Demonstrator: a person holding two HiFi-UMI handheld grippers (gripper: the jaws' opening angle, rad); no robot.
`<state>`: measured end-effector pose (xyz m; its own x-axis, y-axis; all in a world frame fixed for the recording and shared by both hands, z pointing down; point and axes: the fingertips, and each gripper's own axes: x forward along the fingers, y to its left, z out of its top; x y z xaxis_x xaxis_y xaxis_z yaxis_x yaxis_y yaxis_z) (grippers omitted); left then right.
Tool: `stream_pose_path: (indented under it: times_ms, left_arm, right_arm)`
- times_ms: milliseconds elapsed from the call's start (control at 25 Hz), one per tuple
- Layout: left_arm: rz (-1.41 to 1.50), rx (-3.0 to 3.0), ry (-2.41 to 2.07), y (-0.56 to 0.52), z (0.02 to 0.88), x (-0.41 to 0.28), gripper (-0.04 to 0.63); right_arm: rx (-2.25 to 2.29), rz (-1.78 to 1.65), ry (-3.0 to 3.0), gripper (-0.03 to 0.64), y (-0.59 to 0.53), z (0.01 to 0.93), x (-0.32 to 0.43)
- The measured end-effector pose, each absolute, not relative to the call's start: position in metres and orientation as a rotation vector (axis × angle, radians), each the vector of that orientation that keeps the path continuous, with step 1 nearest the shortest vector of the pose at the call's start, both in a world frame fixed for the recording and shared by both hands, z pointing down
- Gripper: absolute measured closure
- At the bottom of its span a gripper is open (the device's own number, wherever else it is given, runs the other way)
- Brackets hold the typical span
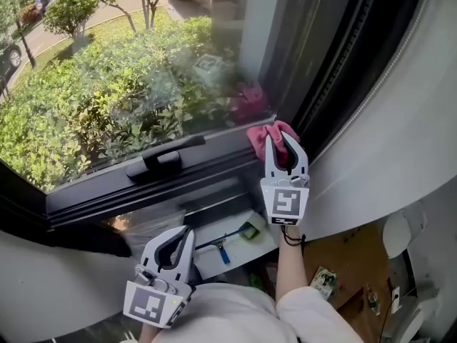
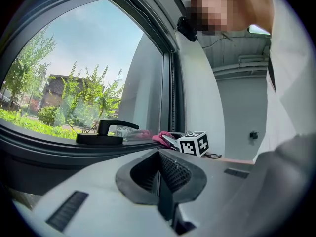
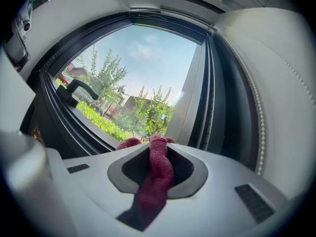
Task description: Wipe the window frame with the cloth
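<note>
While right gripper (image 1: 283, 145) is pinching cloth (image 1: 260, 133) against frame (image 1: 214, 164) at right corner, frame is running leftward toward handle (image 1: 163, 161); left gripper (image 1: 183, 234), pressed together and empty, is hanging lower, farther off.

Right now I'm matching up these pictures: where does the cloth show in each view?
Head view: cloth right of centre, held in the right hand-held gripper.
Left gripper view: small pink bit mid-picture, just left of the marker cube.
Right gripper view: bottom centre, clamped between the jaws.
Shared landmark: the black handle, in all three.
</note>
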<state>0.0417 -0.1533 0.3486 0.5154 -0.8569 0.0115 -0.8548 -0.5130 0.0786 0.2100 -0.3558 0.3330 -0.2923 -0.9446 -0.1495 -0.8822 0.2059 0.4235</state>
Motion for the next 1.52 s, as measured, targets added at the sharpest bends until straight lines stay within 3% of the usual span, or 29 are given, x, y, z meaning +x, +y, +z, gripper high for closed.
stream_pose_path:
  times_ms: [1520]
  left_arm:
    - [-0.059, 2.662, -1.476, -0.154, 0.356, 0.042, 0.588]
  right_arm:
    - [1.826, -0.551, -2.374, 0.535, -0.343, 0.339, 0.186]
